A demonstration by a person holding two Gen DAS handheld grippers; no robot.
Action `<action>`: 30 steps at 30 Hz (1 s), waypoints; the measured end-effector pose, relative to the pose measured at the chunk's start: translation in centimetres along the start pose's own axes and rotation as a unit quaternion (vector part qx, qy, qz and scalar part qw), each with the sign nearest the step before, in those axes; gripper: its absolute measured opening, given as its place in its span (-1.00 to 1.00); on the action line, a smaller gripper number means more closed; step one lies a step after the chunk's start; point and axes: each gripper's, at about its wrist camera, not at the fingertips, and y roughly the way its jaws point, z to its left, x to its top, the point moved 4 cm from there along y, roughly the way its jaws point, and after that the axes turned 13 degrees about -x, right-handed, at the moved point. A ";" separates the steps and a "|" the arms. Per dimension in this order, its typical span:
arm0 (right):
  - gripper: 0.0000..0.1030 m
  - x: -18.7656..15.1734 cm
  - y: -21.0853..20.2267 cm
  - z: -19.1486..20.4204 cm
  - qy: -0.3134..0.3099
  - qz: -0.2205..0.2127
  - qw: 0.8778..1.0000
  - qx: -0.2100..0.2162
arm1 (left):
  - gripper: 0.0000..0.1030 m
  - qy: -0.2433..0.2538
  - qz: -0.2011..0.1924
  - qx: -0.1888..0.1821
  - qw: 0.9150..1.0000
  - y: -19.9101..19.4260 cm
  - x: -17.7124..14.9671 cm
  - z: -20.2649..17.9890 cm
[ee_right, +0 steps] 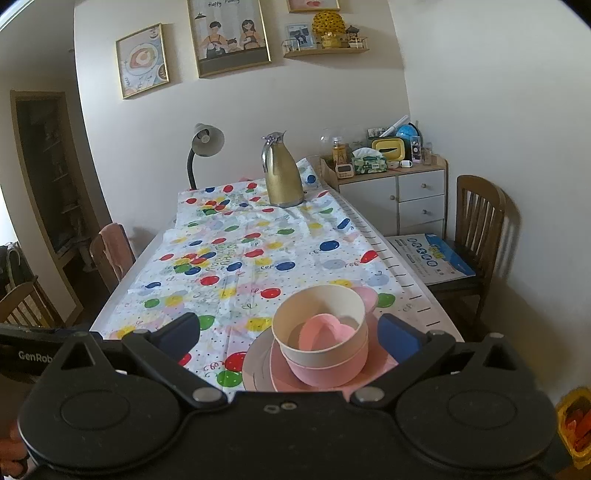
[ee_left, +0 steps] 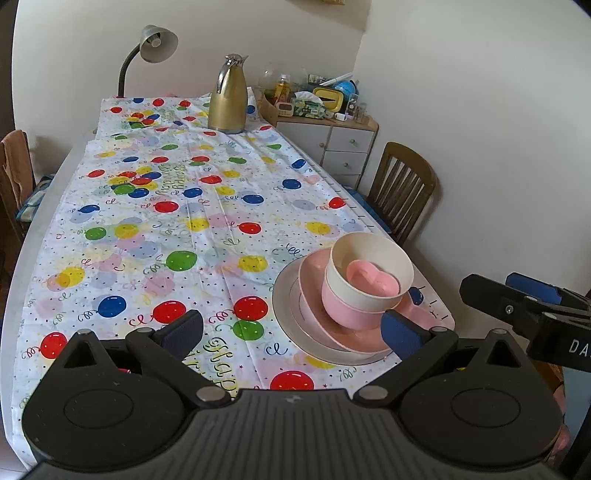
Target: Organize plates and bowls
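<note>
On the near right corner of a table [ee_left: 44, 229] under a balloon-print tablecloth [ee_left: 177, 206], one nested stack: white gold-rimmed plate [ee_left: 286, 325] at the bottom, pink plate [ee_left: 332, 332] on it, pink bowl [ee_left: 343, 310] on that, cream bowl [ee_left: 369, 266] inside the pink bowl, small pink heart-shaped dish [ee_left: 373, 278] inside the cream bowl. Left gripper [ee_left: 291, 332] spread wide, empty, hovering above the cloth with its right blue pad just beside the pink plate's rim. Right gripper [ee_right: 288, 332] likewise spread wide and empty, fingers flanking the stack without touching it. Readable on the cloth near the left gripper: part of "Happy Birthday" in cursive, repeated upside down farther up. On the neighbouring tool bodies: "DA" in the left view, "GenRob" in the right, both cut off. On the framed picture [ee_right: 229, 33] above the table: "Happy Family". At the far end, a gold thermos jug [ee_left: 229, 99] and a gooseneck lamp [ee_left: 151, 48].
</note>
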 end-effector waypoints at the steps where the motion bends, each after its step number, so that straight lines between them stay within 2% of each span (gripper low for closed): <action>1: 0.99 0.0 0.0 0.0 0.000 0.000 1.000 -0.001 | 1.00 0.000 0.000 0.001 1.000 0.0 0.0 0.0; 30: 0.99 -0.6 -0.4 0.3 0.002 0.012 1.000 -0.012 | 1.00 -0.020 0.024 -0.018 0.999 0.0 -1.1 0.3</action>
